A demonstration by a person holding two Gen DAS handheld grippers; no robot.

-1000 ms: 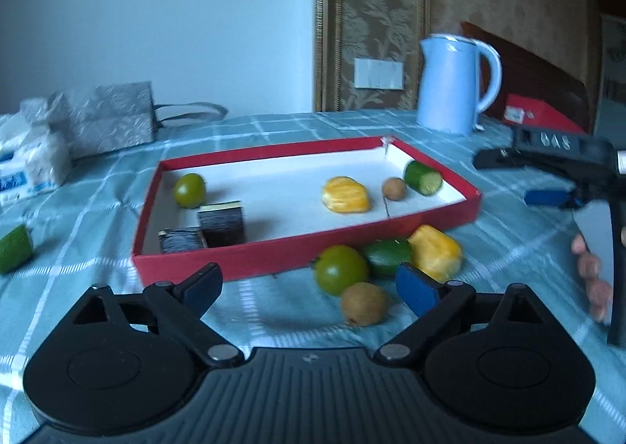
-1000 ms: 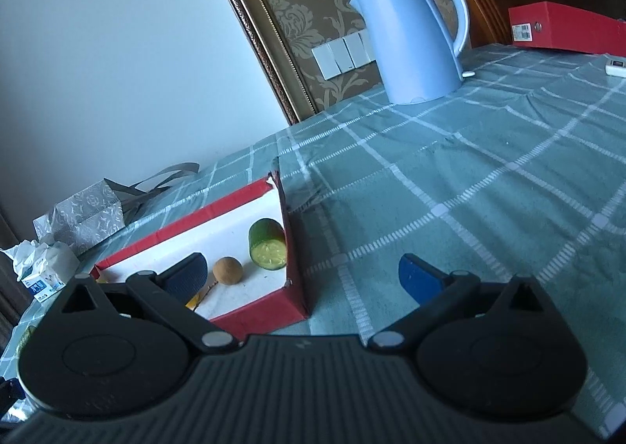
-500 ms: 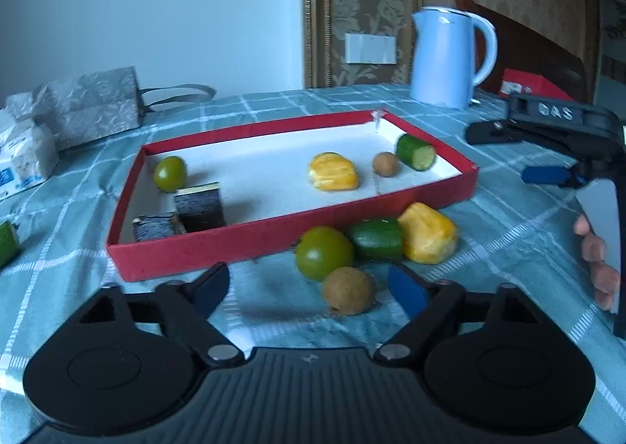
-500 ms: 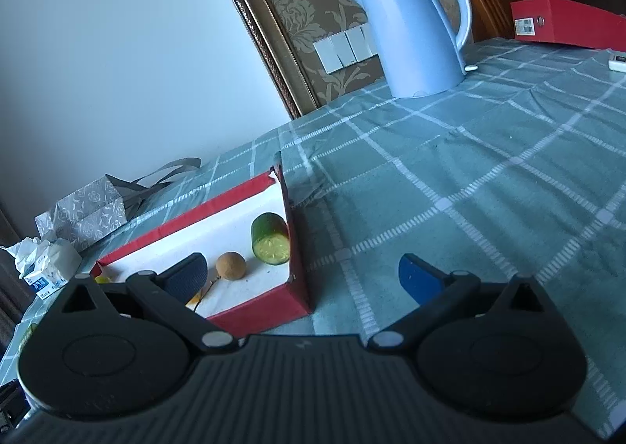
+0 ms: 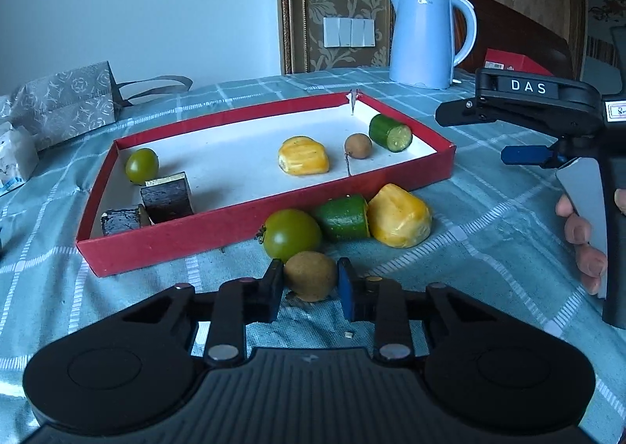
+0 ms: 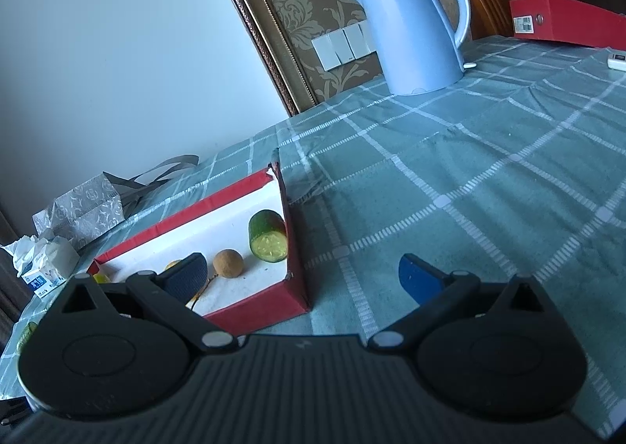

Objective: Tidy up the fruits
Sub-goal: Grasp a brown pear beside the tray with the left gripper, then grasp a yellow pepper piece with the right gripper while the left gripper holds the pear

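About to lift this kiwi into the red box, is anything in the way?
Yes. The left gripper is shut on the kiwi; a green tomato sits right behind it, touching or nearly so, before the box's near wall. Lift over both.

Between the pads of the left gripper [image 5: 310,289] sits a kiwi [image 5: 310,275] with a dull, finely rough brown skin. The gripper is matt black plastic with a ribbed top and small shiny metal pins. Just beyond it, the green tomato [image 5: 291,233] is smooth and glossy, the cucumber piece [image 5: 344,218] waxy, and the yellow fruit [image 5: 399,215] looks wrapped in shiny film. Under them lies a woven checked tablecloth [image 5: 469,248], matt. Farther off, the red tray [image 5: 234,227] looks like matt cardboard with a white paper lining. Far beyond, the blue kettle [image 5: 424,39] is smooth, satiny plastic. The right gripper [image 6: 301,275] has the same matt black plastic.
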